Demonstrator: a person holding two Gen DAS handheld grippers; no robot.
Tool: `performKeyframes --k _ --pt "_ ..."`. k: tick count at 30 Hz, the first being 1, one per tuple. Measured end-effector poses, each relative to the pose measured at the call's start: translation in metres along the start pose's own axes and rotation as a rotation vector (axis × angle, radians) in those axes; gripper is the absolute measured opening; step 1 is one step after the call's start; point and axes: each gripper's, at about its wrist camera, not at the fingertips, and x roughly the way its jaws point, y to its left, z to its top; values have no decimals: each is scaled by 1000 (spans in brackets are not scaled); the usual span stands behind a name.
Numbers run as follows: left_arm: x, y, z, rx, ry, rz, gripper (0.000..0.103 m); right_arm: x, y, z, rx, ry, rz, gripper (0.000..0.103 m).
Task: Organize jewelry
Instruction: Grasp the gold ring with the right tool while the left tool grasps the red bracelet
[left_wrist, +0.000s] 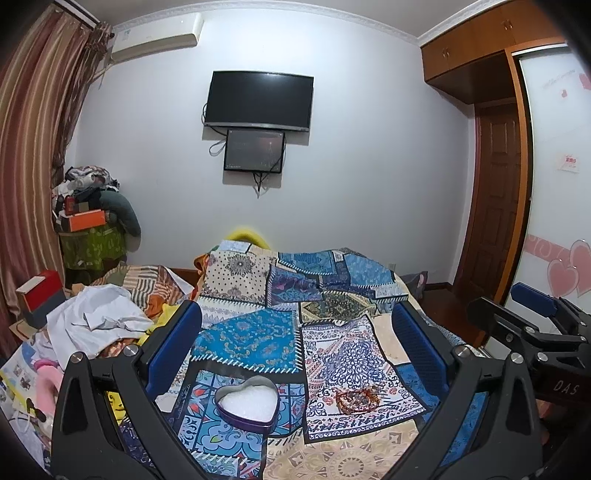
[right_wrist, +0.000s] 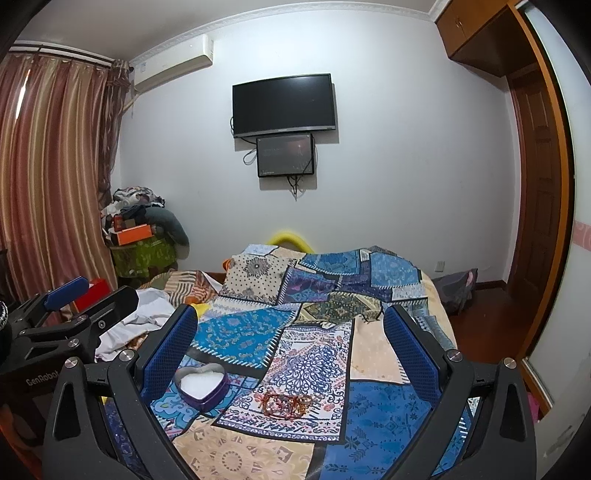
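Hovering with both grippers spread wide and empty, our left gripper (left_wrist: 297, 332) and right gripper (right_wrist: 290, 332) frame the heart-shaped tin (left_wrist: 246, 404) and, just beside it, the tangled bracelets (right_wrist: 286, 405), near the patchwork bedspread's (left_wrist: 258, 332) front edge.

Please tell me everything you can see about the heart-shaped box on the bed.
The heart-shaped box is a shallow tin with a dark purple outer wall and a silvery rim. It has no lid on it and lies flat, open side up. A white padding fills its inside; no jewelry is in it. It rests on the patchwork bedspread, left of the beaded bracelets and apart from them. Neither tool touches it.
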Motion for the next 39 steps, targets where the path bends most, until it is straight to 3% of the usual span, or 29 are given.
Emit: performKeyframes --k 11,20,27,34,39 --pt "63 15 -28 -36 175 40 103 46 -31 -27 35 156 -65 100" --pt "114 14 -71 -55 356 -30 101 84 -60 -57 58 327 -99 100" --pt "142 0 -97 -50 470 -107 78 106 -68 -77 64 411 -63 98" --pt "167 -13 -116 -60 552 -172 41 132 -64 -89 49 484 26 71" --pt "178 -20 -122 -67 576 -221 28 146 -53 -95 17 526 96 54"
